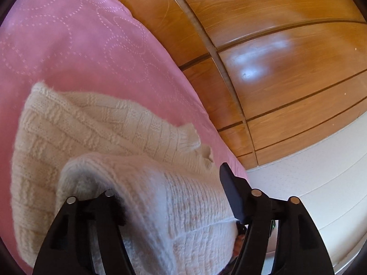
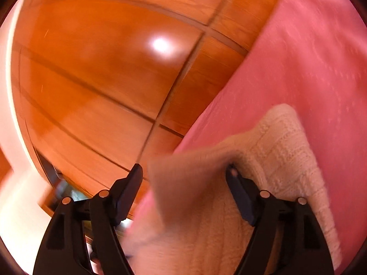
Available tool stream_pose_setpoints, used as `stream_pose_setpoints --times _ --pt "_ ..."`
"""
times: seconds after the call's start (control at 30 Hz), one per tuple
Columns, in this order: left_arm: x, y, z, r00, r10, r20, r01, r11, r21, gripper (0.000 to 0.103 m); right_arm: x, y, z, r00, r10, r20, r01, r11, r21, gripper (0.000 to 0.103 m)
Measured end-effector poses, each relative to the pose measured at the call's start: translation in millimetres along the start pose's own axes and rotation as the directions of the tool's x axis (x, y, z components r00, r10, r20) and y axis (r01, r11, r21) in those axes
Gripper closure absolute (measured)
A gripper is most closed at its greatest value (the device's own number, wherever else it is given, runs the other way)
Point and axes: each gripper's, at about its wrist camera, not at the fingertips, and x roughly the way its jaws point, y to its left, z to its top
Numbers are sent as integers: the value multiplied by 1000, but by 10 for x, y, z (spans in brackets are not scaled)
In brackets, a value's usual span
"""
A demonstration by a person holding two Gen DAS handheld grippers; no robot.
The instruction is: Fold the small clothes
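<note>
Cream knit sweater (image 1: 96, 133), folded, on pink bedspread (image 1: 68, 34)

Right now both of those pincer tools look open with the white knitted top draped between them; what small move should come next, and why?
Probably draw both grippers back and clear of the cream sweater. The left gripper and right gripper stand open, so nothing is pinched, and knit still lies between the fingers. A folded layer already rests on the pink bedspread; pulling straight out should avoid dragging it open.

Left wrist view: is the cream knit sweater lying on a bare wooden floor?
No. The cream knit sweater lies on a pink quilted cover, with the wooden floor beyond the cover's edge.
</note>
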Motion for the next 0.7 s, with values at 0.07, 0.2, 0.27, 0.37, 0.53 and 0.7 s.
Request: stream_pose_setpoints --times 0.07,0.2,0.27,0.37,0.53,0.7 --pt "-6 43 22 999 -12 32 12 1000 -24 36 -5 84 -49 1000 -17 -9 17 998 -64 20" --pt "-11 123 100 997 -25 71 32 994 -103 34 1 74 -63 1000 -6 0 6 998 -64 18" --pt "-16 157 154 996 -26 80 37 989 -143 33 -5 66 -58 1000 1 3 0 998 -63 18" --pt "-134 194 219 991 -20 130 44 982 -182 27 -52 87 -74 1000 14 10 -13 998 -60 18" --pt "-319 169 228 965 154 214 -123 980 -154 19 -10 89 -70 1000 16 17 -15 998 -61 18" --pt "-310 90 -58 935 301 188 -310 951 18 19 -21 108 -79 1000 12 25 -10 998 -69 18"
